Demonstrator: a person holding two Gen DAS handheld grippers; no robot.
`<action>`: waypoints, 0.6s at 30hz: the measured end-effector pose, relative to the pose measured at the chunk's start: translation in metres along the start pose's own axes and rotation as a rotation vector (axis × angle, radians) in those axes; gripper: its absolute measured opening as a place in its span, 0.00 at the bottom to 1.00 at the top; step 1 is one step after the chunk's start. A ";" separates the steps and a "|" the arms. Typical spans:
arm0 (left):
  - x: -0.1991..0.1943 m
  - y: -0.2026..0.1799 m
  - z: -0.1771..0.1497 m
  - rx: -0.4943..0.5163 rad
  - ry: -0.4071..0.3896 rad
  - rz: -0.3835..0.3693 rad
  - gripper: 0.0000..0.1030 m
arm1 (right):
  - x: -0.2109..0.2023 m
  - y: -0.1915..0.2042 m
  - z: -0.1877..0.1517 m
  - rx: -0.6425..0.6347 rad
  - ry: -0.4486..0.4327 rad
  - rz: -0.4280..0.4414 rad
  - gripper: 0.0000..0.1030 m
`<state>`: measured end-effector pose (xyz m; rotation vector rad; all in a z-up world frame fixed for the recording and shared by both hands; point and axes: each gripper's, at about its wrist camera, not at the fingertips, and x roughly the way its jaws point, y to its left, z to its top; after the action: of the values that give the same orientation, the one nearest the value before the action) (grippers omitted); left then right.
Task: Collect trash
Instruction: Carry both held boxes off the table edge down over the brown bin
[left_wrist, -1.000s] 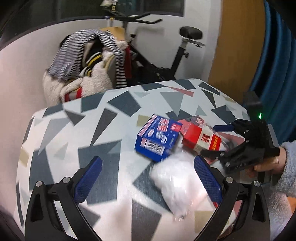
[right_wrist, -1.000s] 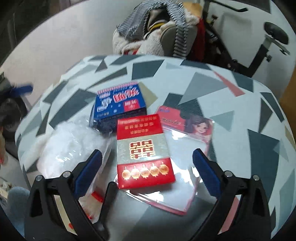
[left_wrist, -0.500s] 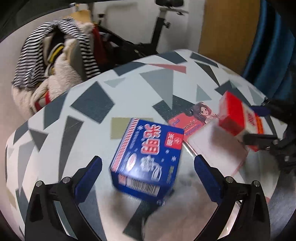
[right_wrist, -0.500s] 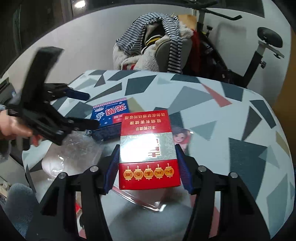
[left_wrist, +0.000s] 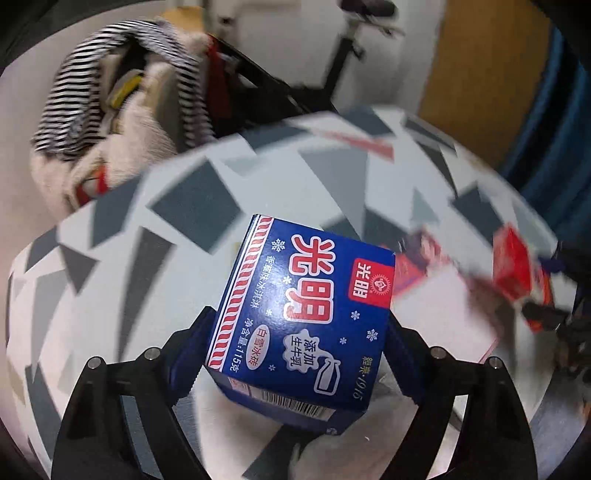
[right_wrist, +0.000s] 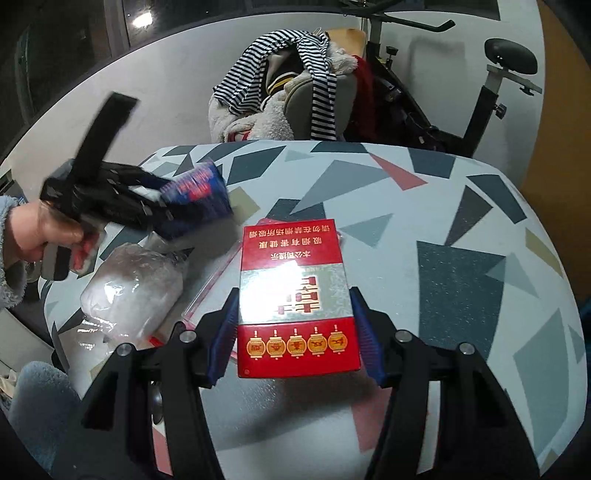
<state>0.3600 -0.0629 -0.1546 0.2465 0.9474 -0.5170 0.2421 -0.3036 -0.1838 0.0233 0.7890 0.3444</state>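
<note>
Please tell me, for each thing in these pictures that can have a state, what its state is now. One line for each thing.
Left gripper: jaws closing around the blue cardboard carton.
Blue cardboard carton: closed, between the left pads, tilted.
Right gripper: shut on the red cardboard box.
Red cardboard box: closed, held above the table.
Crumpled clear plastic bag: lying on the table, not held.
Patterned round table: still bears a flat red-edged packet.

both handheld black plastic two-finger grippers, the left gripper (left_wrist: 299, 354) and the right gripper (right_wrist: 293, 332), share ribbed blue finger pads (right_wrist: 223, 339) and silver screw heads (one at each linkage pivot); a fuzzy pale blue-grey sleeve (right_wrist: 9, 258) covers the wrist.
</note>
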 end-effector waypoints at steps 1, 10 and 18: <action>-0.010 0.004 0.002 -0.016 -0.027 0.010 0.81 | -0.003 0.000 0.000 -0.001 -0.004 -0.005 0.57; -0.113 -0.001 -0.015 -0.053 -0.194 0.033 0.81 | -0.040 0.023 -0.004 -0.031 -0.045 0.004 0.57; -0.173 -0.038 -0.097 -0.088 -0.238 -0.020 0.81 | -0.067 0.060 -0.028 -0.069 -0.039 0.037 0.57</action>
<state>0.1893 -0.0010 -0.0662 0.0938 0.7389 -0.5091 0.1608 -0.2707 -0.1485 -0.0203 0.7384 0.4049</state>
